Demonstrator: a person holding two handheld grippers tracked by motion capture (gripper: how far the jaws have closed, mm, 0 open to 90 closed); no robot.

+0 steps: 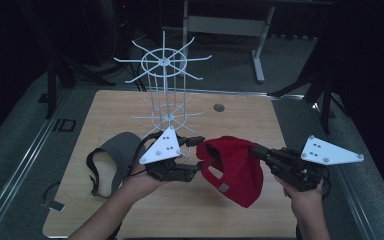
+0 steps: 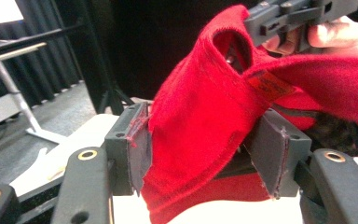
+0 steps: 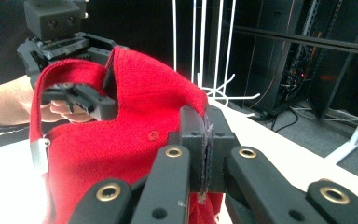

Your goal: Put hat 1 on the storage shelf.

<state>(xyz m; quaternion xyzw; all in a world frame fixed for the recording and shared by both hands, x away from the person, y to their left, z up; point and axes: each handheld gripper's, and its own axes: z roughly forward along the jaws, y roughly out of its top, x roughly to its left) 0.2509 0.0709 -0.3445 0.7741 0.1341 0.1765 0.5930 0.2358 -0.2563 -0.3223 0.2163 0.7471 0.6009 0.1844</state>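
Red felt-like cloth makes up the cap (image 1: 232, 167), which hangs above the near middle of the wooden surface (image 1: 130, 107), held up by the right tongs (image 1: 256, 148), clenched on its edge with both pads pressed flat against the fabric, as the right gripper view shows (image 3: 135, 126). The left tongs (image 1: 199, 152) stand released at the cap's left side: in the left gripper view the pads (image 2: 137, 147) sit apart with a fold of the cap (image 2: 200, 116) between them and not pinched. The work in hand looks like getting the cap onto the white wire rack (image 1: 164, 87) at the far middle of the surface. To do this step well, I would judge that the left tongs should settle on the stiff rim near the back opening and close fully before the right lets go, so the soft crown does not sag or twist. A grey cap (image 1: 116, 156) lies flat at the near left, just beside the left hand (image 1: 140, 182), so a sideways sweep there could drag it. The rack's thin arms spread wide at two levels; the tongs' grey plates could snag them, so an approach from the near side, lifted high, seems safest. The right half of the surface is bare, giving room to swing.
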